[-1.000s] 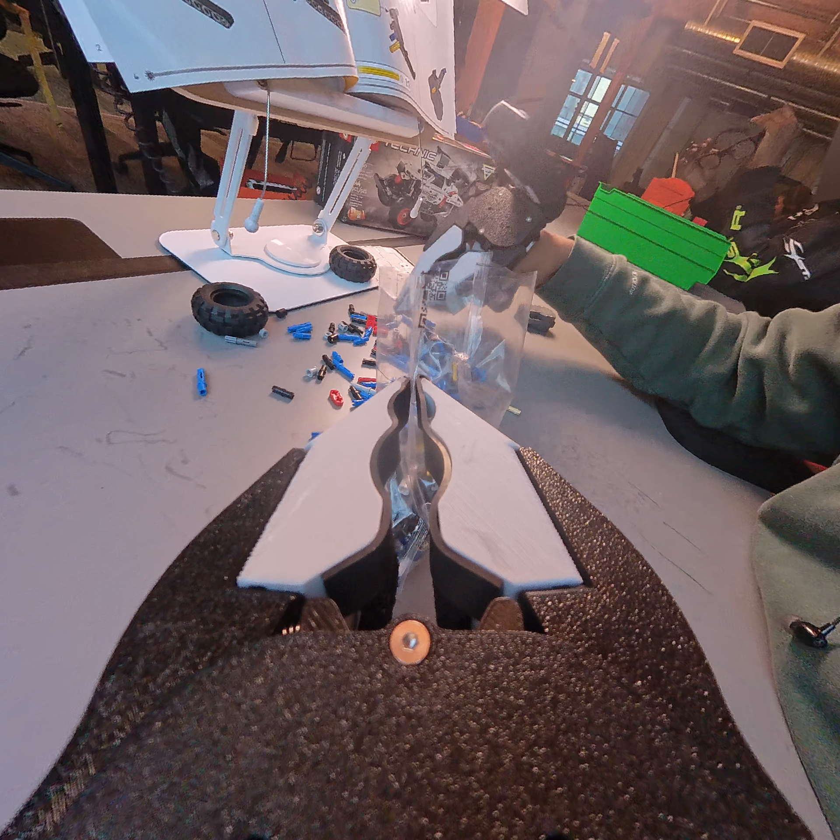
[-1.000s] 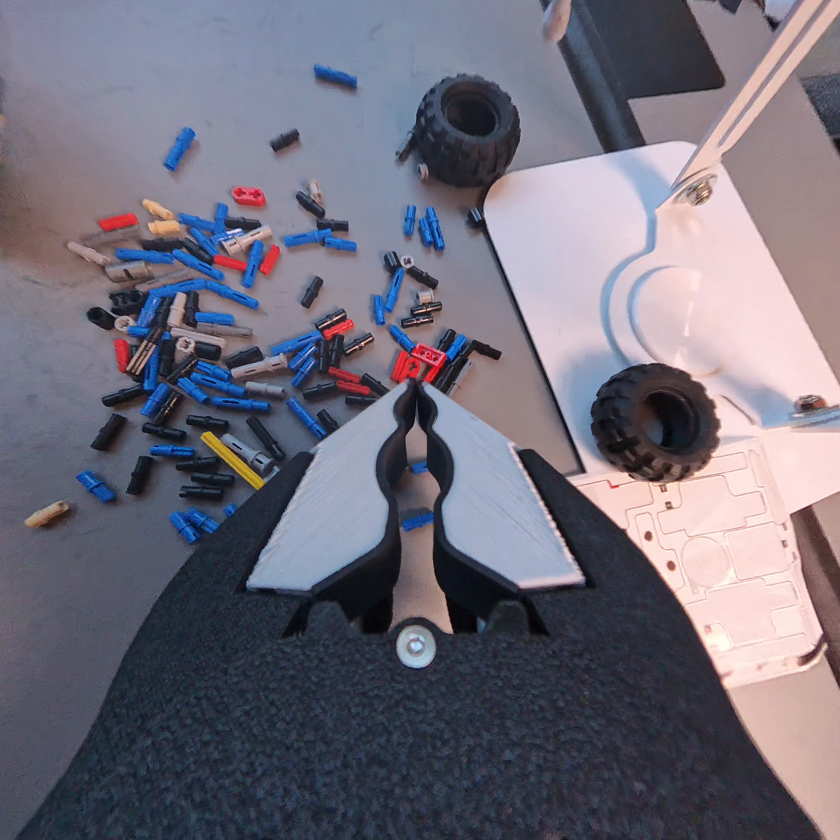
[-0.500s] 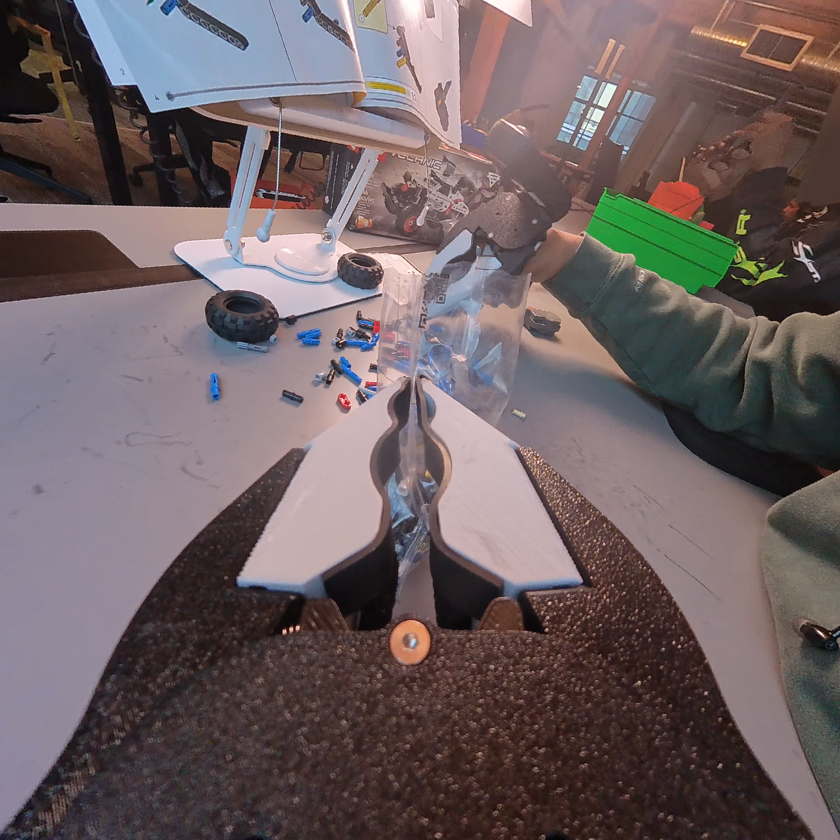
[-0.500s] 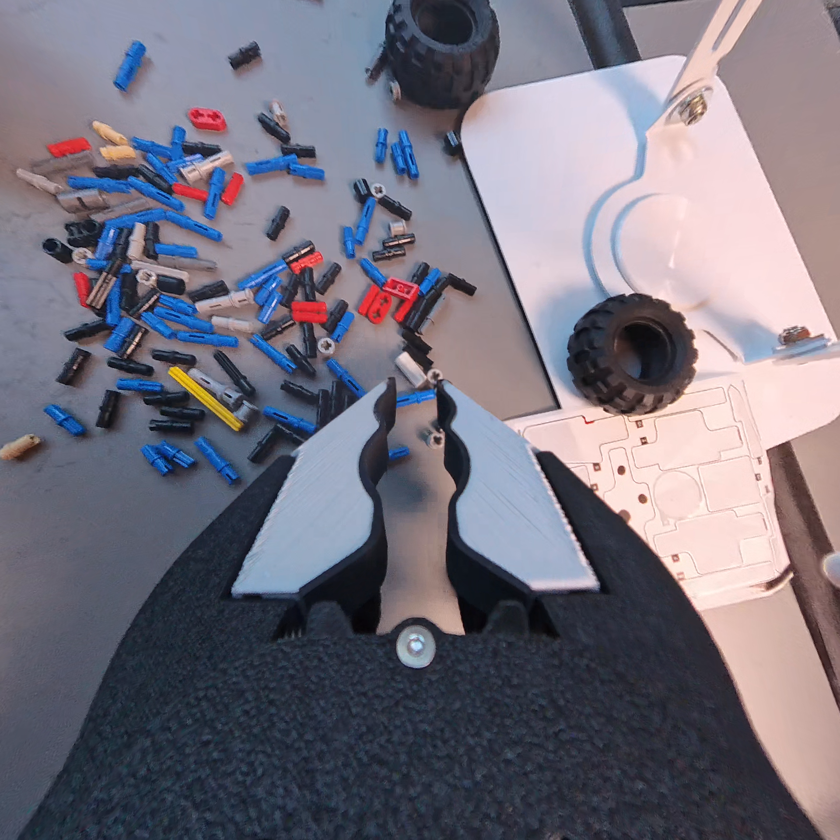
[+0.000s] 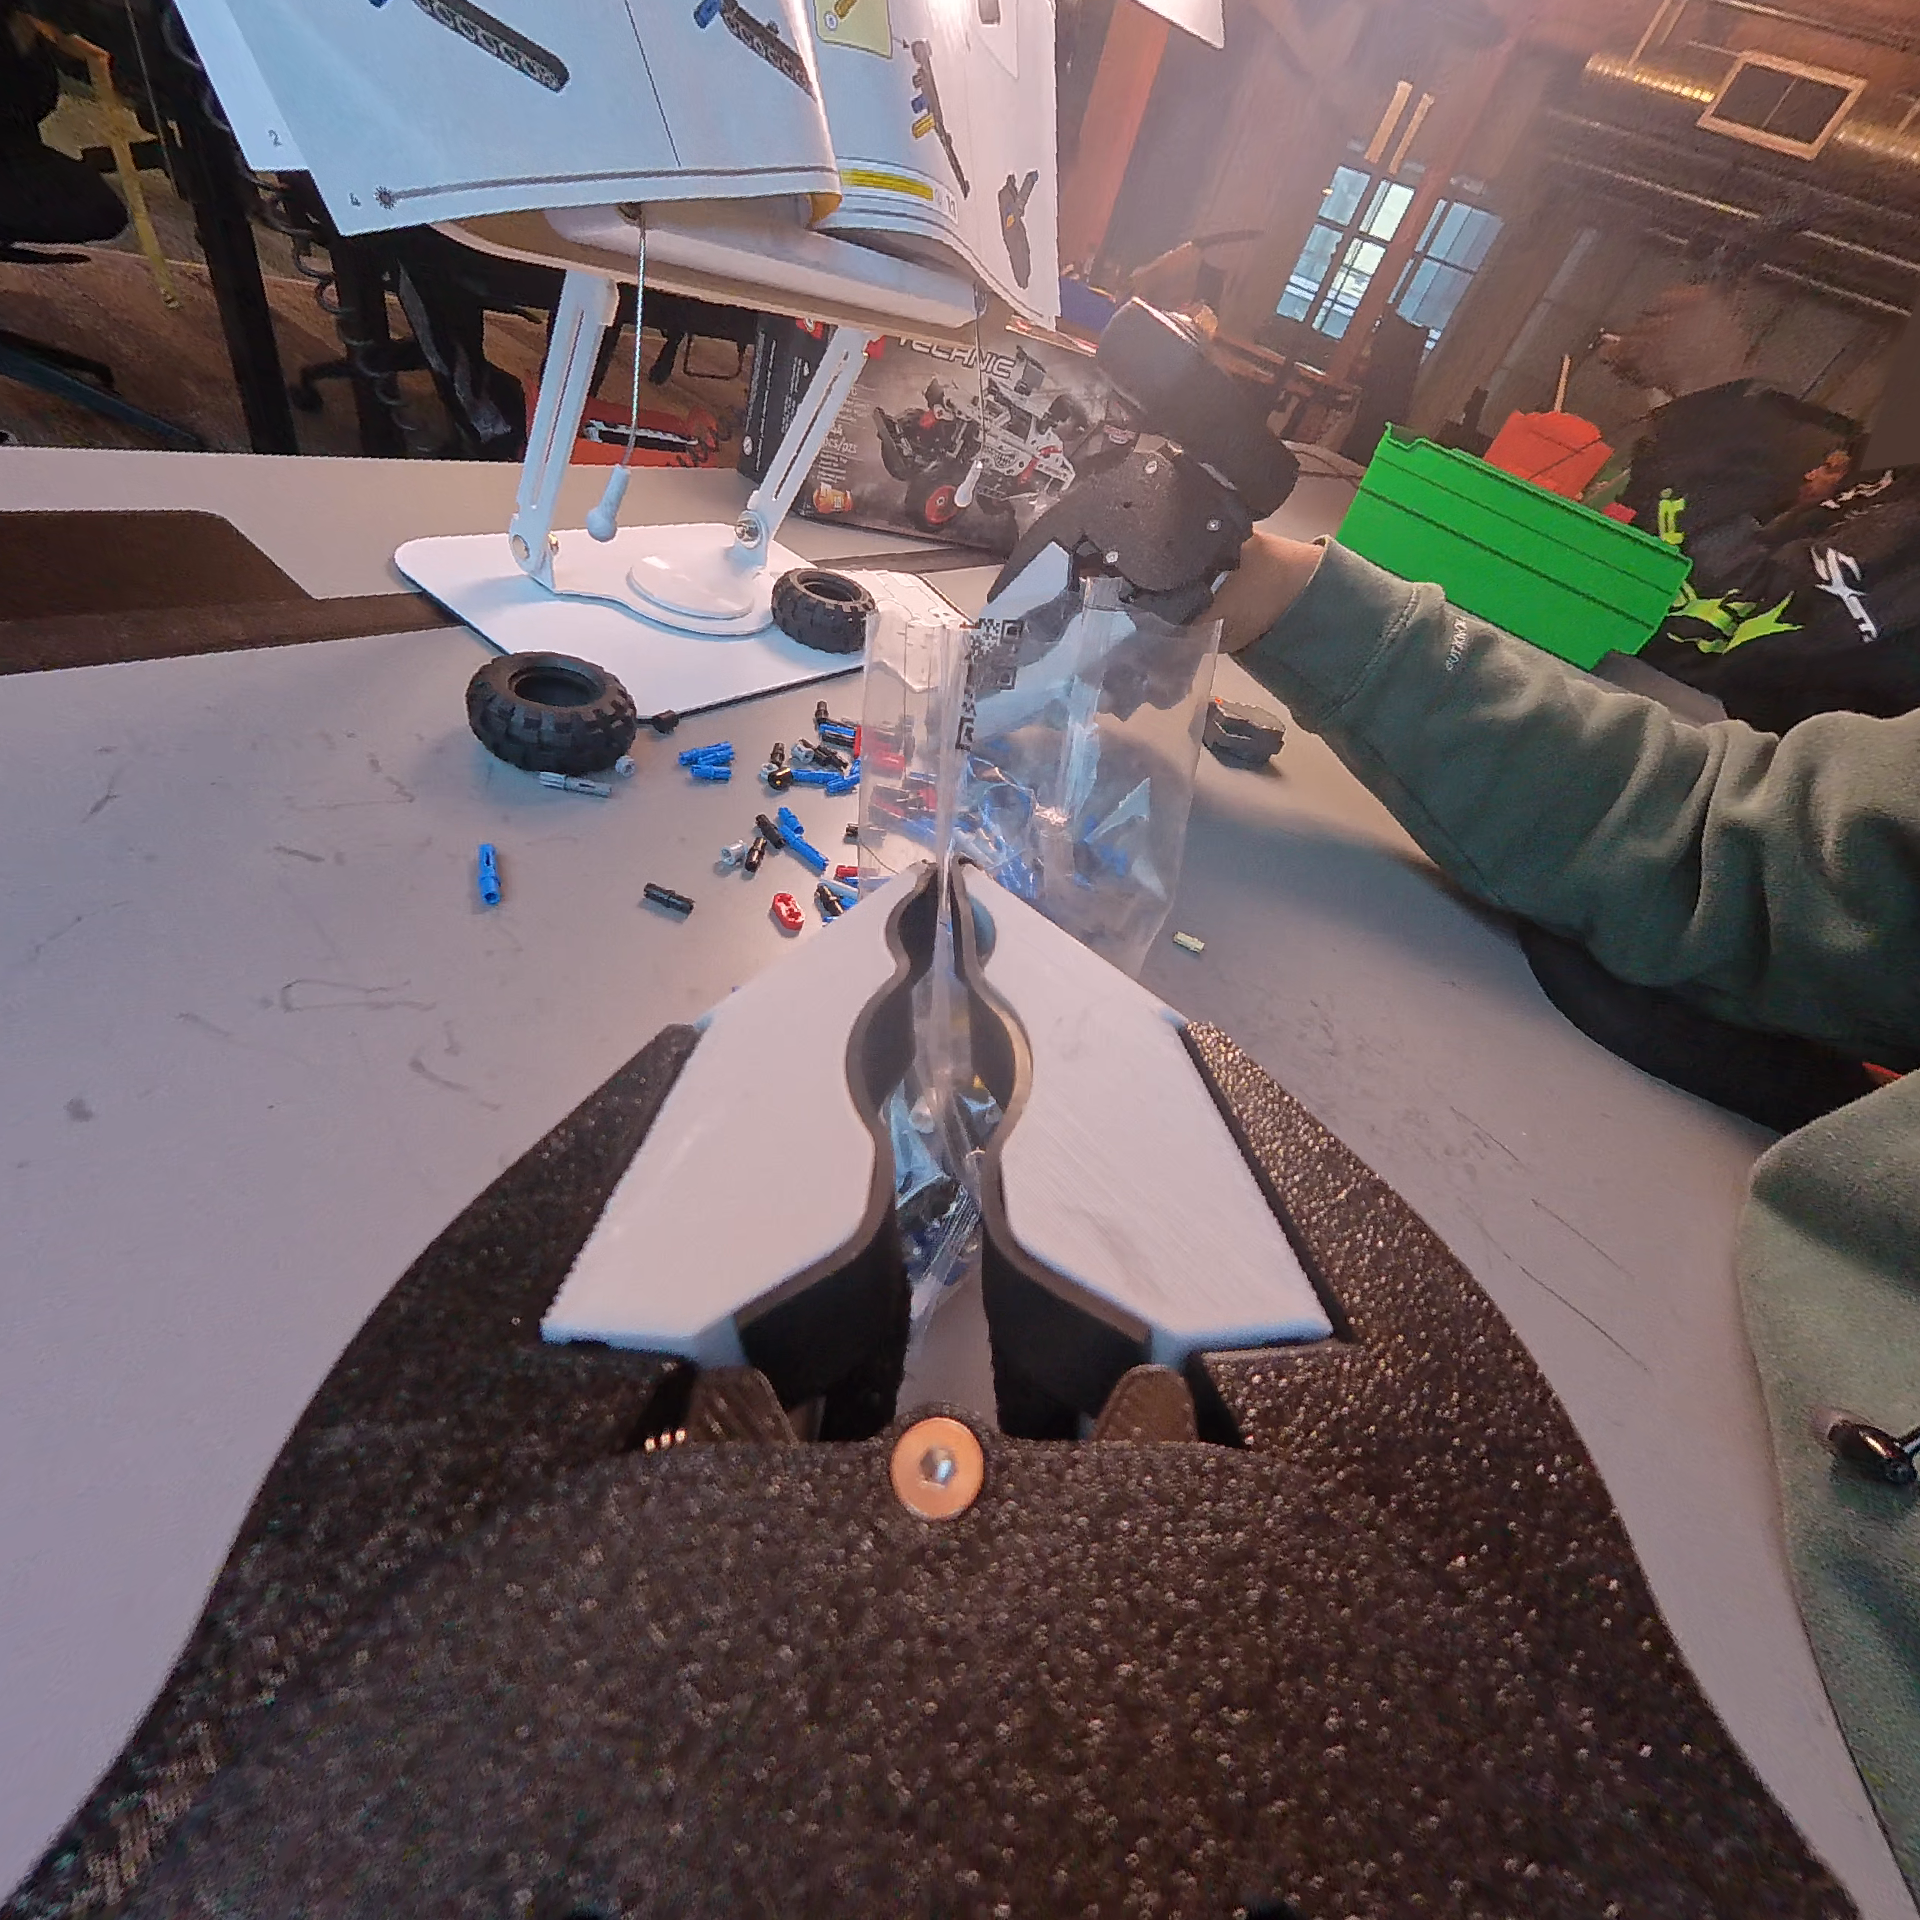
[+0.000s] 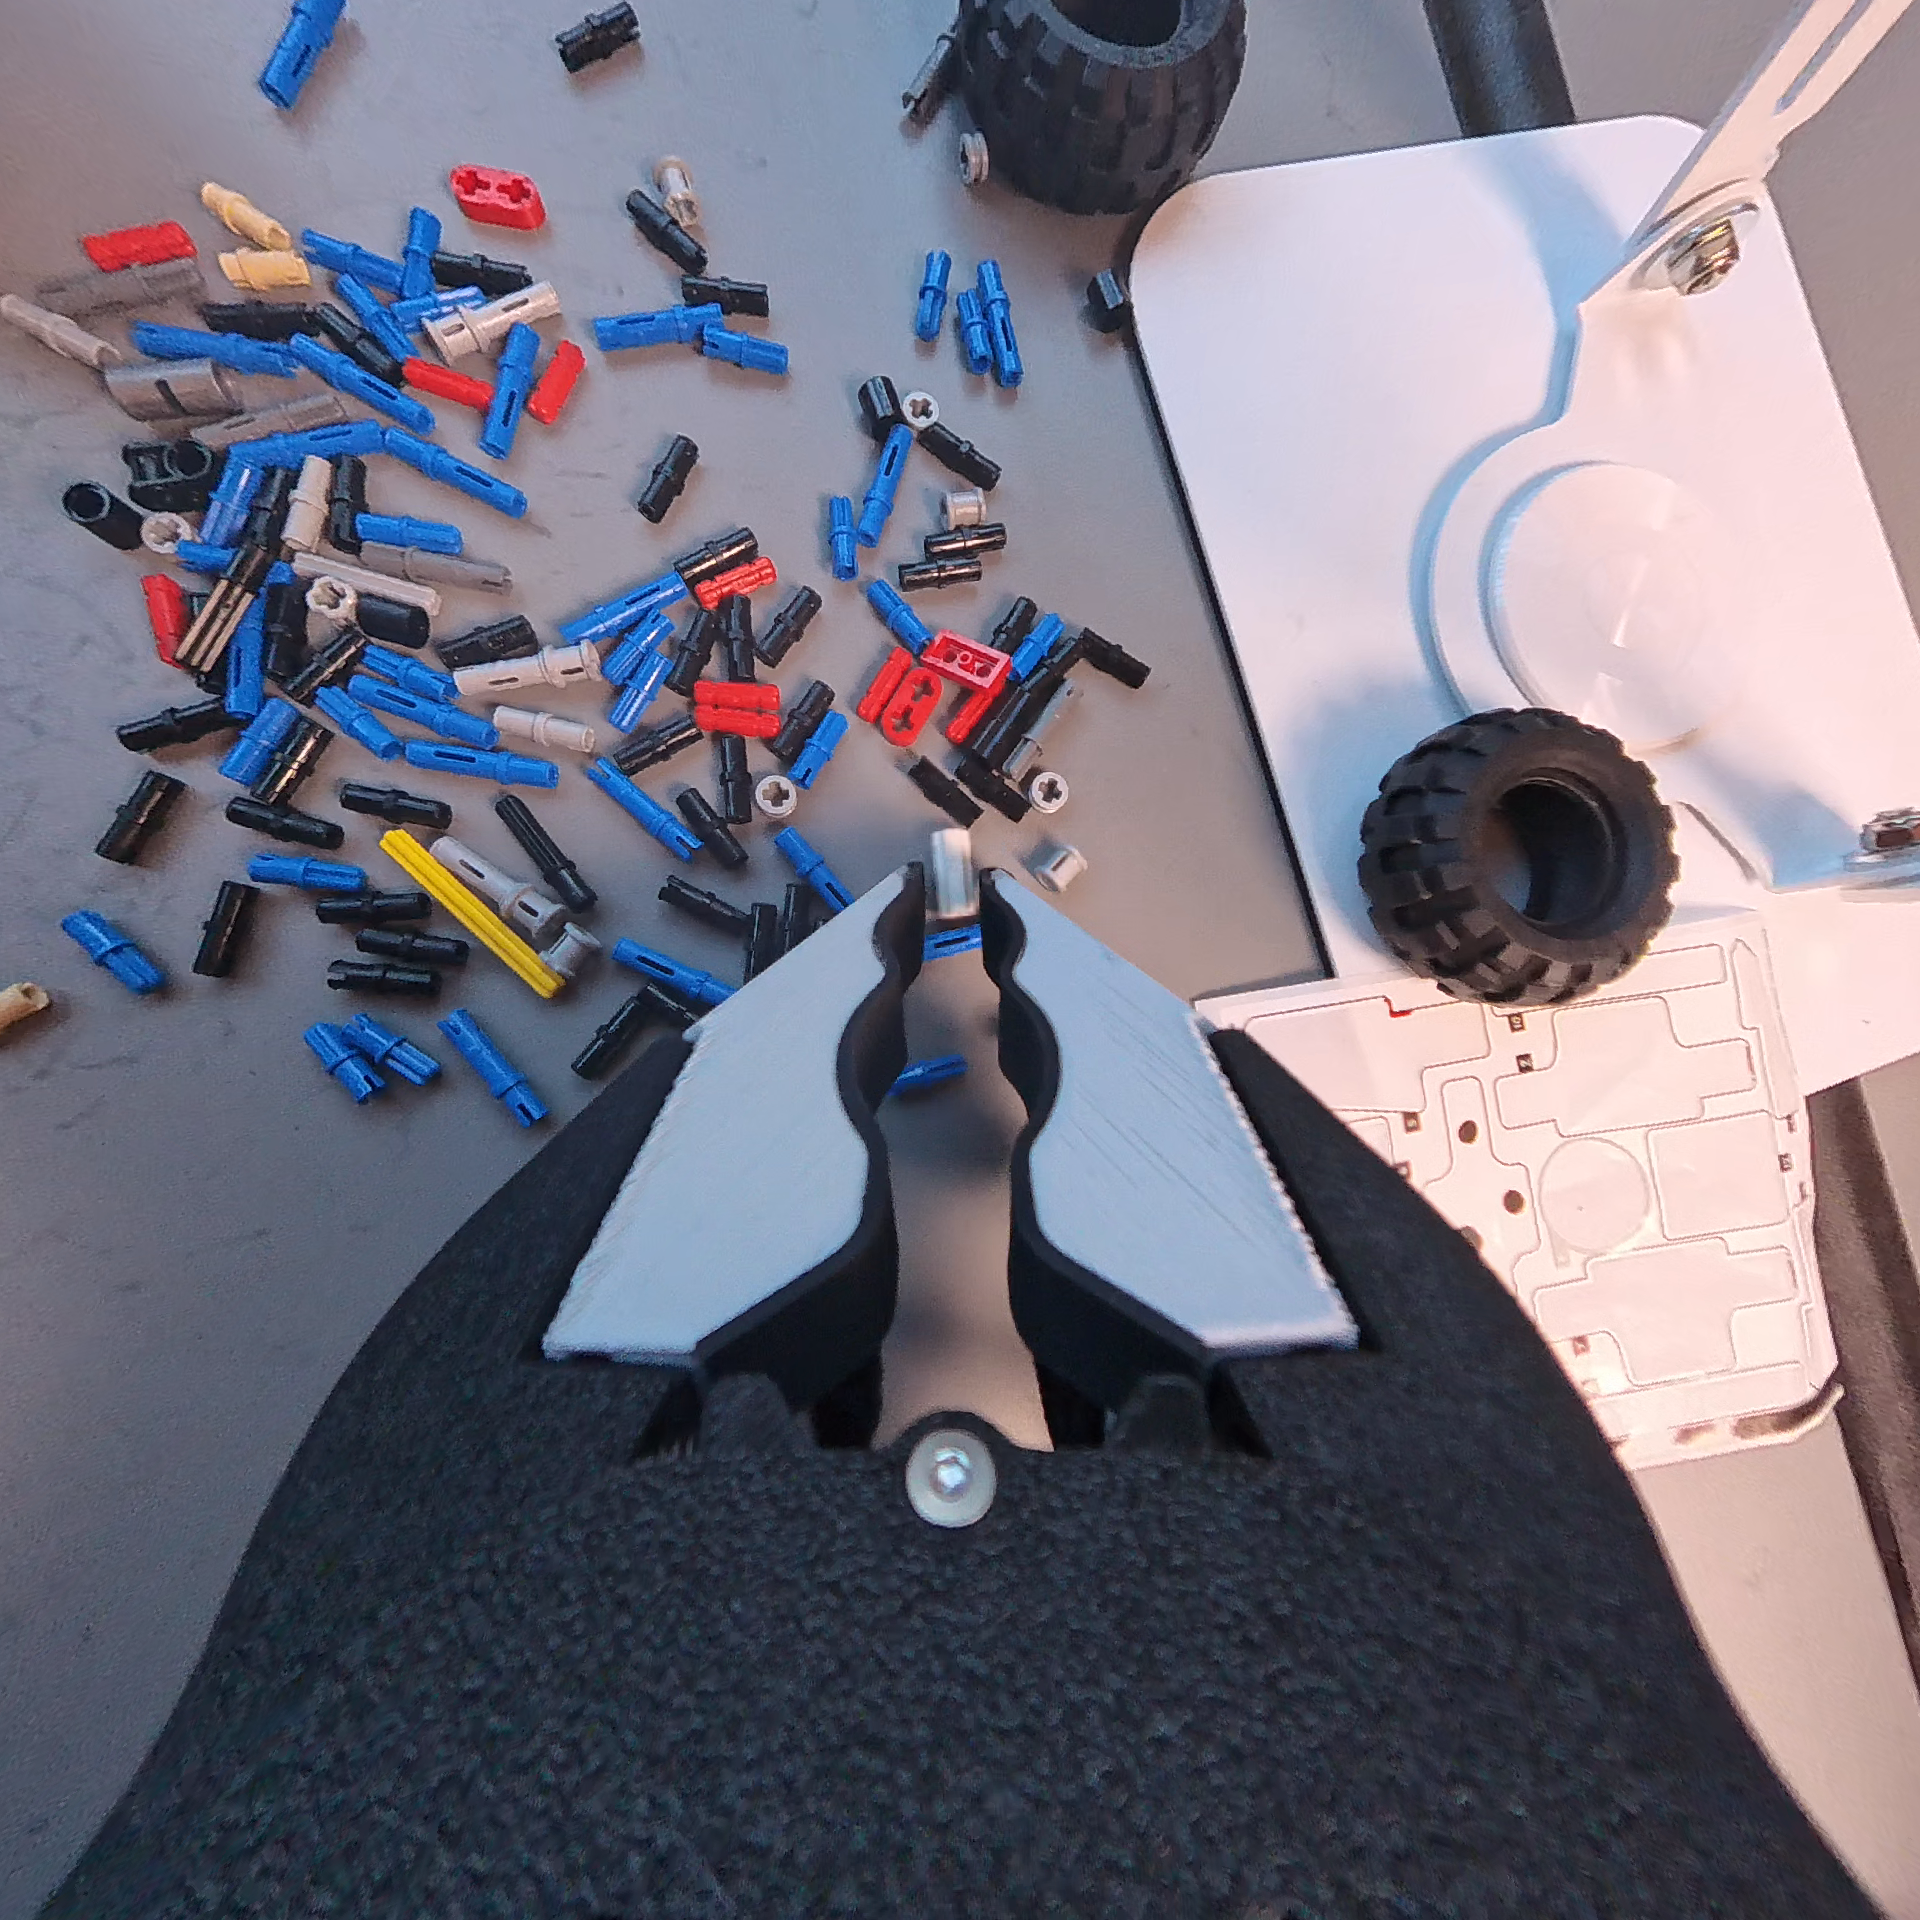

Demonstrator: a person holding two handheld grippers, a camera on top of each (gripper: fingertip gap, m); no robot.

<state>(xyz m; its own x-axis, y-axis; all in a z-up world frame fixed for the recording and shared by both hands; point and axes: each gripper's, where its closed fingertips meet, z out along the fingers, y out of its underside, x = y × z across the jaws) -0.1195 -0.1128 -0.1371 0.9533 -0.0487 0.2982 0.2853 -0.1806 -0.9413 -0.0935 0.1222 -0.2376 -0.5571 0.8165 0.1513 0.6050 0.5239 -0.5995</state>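
The clear plastic bag (image 5: 1023, 769) of small parts is standing above the grey table (image 5: 239, 1018), its near edge pinched between the pressed-together jaws of the left gripper (image 5: 943, 883); some parts are sagging in the bag between the fingers. If that thin film is slipping, the rest may spill. Farther right, the right gripper (image 6: 951, 883) is hovering over the scattered pins (image 6: 436, 644), jaws slightly spread around a small grey bushing (image 6: 948, 875); whether they are touching it, I cannot tell. Such a small round piece may squirt out sideways. A second grey bushing (image 6: 1058, 864) is lying just beside. 1 black tyre (image 6: 1517, 857) is sitting on the white stand base (image 6: 1351, 416), crowding the right side.
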